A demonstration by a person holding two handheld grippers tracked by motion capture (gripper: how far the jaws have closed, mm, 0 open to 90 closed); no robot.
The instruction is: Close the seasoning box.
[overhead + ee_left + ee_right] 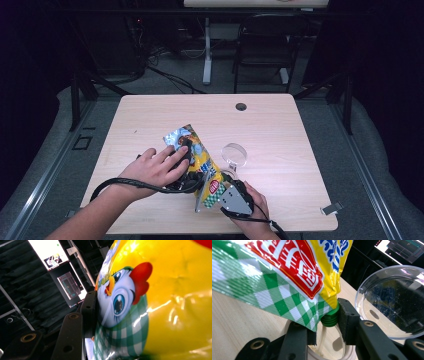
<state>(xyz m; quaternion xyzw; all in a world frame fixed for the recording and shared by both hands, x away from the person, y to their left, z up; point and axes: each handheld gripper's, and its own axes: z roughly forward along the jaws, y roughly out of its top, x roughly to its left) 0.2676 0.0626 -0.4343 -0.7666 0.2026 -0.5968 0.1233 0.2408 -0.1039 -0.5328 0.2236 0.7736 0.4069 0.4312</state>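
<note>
**Snack bag held between two grippers at the desk's near edge**

Dark curtains and a black chair [270,42] stand behind a pale wooden desk [280,125] with a small round grommet hole [241,106] near its far edge.

Left gripper [187,150]: the person's left hand [155,167] lies palm-down over its body, fingers spread forward, forearm coming in from the near left corner. In the left gripper view one black pad [90,312] presses flat against the printed side of the snack bag [197,160], right at the cartoon chicken's face; the other jaw is hidden behind the bag, so the jaws stand partly apart, clamped on the bag's body.

Right gripper [220,187]: the right hand [252,202] grips it from the near edge, with the grey plate on top. In the right gripper view its jaws sit on either side of the bag's lower green-checked corner and a green ribbed cap [329,318]; the right pad touches the cap, while whether the left pad presses on the foil I cannot tell.

The bag stands tilted, lifted off the desk, between the centre and the near edge. A clear round dish [234,154] rests just beside it, toward the right. A small white clip [331,208] lies at the near right corner.
</note>
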